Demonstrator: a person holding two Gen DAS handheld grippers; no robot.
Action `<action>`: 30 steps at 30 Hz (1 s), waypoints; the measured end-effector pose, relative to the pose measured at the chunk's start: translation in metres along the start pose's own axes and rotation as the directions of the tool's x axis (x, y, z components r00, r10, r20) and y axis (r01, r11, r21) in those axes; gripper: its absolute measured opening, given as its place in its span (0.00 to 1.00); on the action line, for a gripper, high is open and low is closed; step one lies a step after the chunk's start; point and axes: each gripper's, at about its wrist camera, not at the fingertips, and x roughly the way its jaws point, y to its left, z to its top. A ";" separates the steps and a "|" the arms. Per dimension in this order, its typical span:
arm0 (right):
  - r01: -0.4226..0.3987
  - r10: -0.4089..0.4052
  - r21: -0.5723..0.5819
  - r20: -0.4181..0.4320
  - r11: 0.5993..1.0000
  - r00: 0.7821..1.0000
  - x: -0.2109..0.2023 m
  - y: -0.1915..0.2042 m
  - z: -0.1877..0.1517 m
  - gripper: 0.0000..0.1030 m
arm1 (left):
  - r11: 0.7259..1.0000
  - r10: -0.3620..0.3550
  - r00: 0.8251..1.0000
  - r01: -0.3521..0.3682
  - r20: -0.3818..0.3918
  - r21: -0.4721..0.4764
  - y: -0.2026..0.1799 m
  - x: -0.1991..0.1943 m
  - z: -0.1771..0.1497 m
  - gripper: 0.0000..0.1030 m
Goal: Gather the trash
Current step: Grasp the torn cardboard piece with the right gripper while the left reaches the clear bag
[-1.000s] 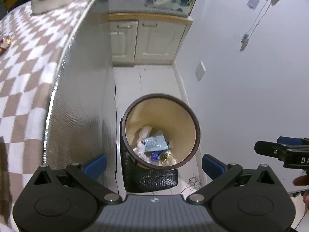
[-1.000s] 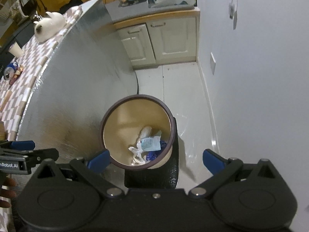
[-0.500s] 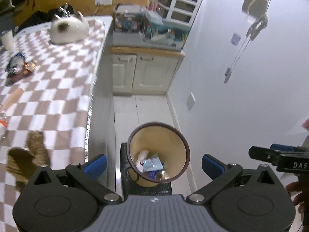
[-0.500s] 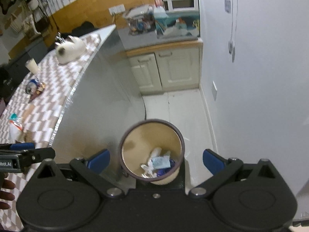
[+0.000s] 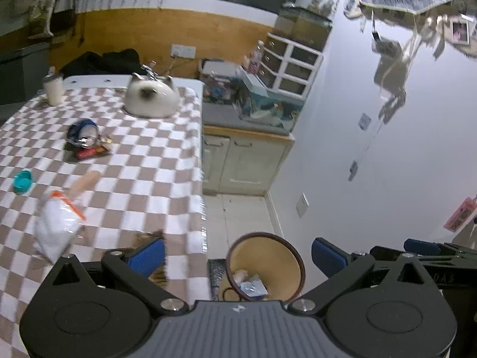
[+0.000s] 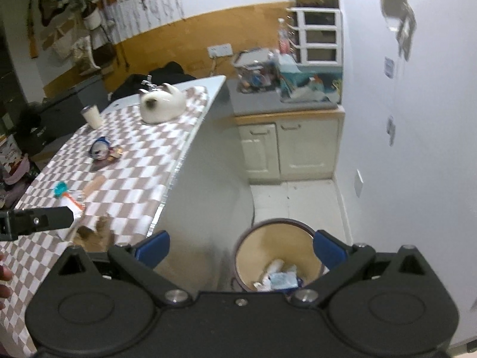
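A round tan trash bin (image 5: 283, 258) with a dark rim stands on the floor beside the table; wrappers lie in it (image 6: 280, 279). My left gripper (image 5: 238, 256) is open and empty, high above the bin and the table edge. My right gripper (image 6: 241, 246) is open and empty, also above the bin (image 6: 259, 247). On the checkered table (image 5: 143, 185) lie a clear plastic bag with an orange strip (image 5: 56, 223), a teal cap (image 5: 23, 180), a tan stick-like item (image 5: 85, 180), a blue-white wrapper (image 5: 83, 132) and a red wrapper (image 5: 91, 152).
A white cat figure (image 5: 152, 98) and a cup (image 5: 53, 89) stand at the table's far end. A cream cabinet (image 5: 244, 164) with a cluttered top is behind the bin. A white wall (image 5: 387, 164) runs along the right. A brown scrap (image 6: 92, 235) lies at the table's near edge.
Both grippers have risen and tilted up from the bin, so the tabletop and the far wall have come into view. Both stay open and empty.
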 end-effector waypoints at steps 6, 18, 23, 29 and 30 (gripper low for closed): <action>-0.035 0.035 -0.023 0.013 0.999 0.999 0.001 0.046 0.000 1.00 | 0.999 0.018 0.999 -0.016 0.044 -0.033 0.043 -0.024 -0.001 1.00; -0.135 0.135 -0.093 -0.010 0.986 0.991 0.036 0.126 0.003 1.00 | 0.996 0.064 0.996 -0.060 0.064 -0.067 0.130 -0.033 -0.005 1.00; -0.171 0.166 -0.149 -0.042 0.974 0.985 0.060 0.159 0.006 1.00 | 0.991 0.084 0.995 -0.078 0.052 -0.111 0.169 -0.020 -0.005 1.00; -0.223 0.196 -0.191 -0.147 0.956 0.969 0.101 0.197 0.006 1.00 | 0.976 0.124 0.992 -0.120 0.008 -0.182 0.222 0.007 -0.012 1.00; -0.226 0.197 -0.187 -0.164 0.956 0.967 0.107 0.202 0.004 1.00 | 0.973 0.128 0.992 -0.126 -0.001 -0.195 0.233 0.012 -0.014 1.00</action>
